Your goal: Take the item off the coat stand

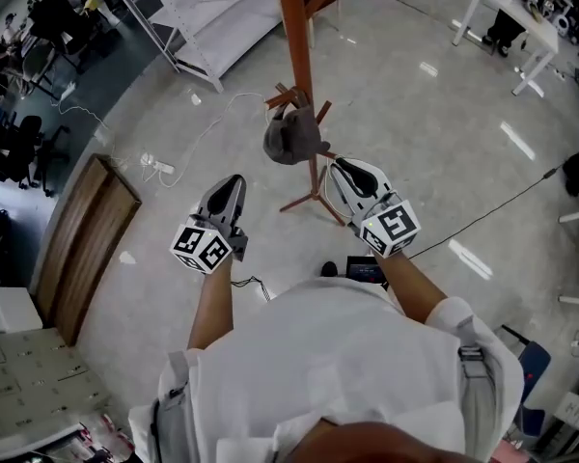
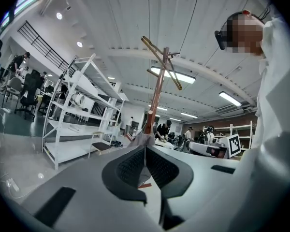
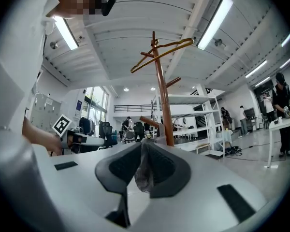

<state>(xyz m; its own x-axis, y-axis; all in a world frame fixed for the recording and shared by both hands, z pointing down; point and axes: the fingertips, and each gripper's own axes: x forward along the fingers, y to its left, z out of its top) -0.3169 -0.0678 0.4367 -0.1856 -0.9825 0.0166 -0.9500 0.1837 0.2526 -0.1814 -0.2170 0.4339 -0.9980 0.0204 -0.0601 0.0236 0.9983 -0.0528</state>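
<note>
Coat stand pole (image 1: pixel 294 27) directly ahead

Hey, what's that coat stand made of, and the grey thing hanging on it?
The coat stand looks like wood. It is reddish-brown with a smooth, low-sheen finish, and its square-cut pegs and splayed legs suggest timber, though painted metal can't be ruled out. The grey item looks like soft matte cloth, since it sags and creases as it hangs.

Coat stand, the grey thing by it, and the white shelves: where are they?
coat stand (image 1: pixel 294 27), head view, its brown pole.
grey thing (image 1: pixel 291 138), head view, middle of its cloth.
white shelves (image 2: pixel 70 150), left gripper view, lowest board.
</note>
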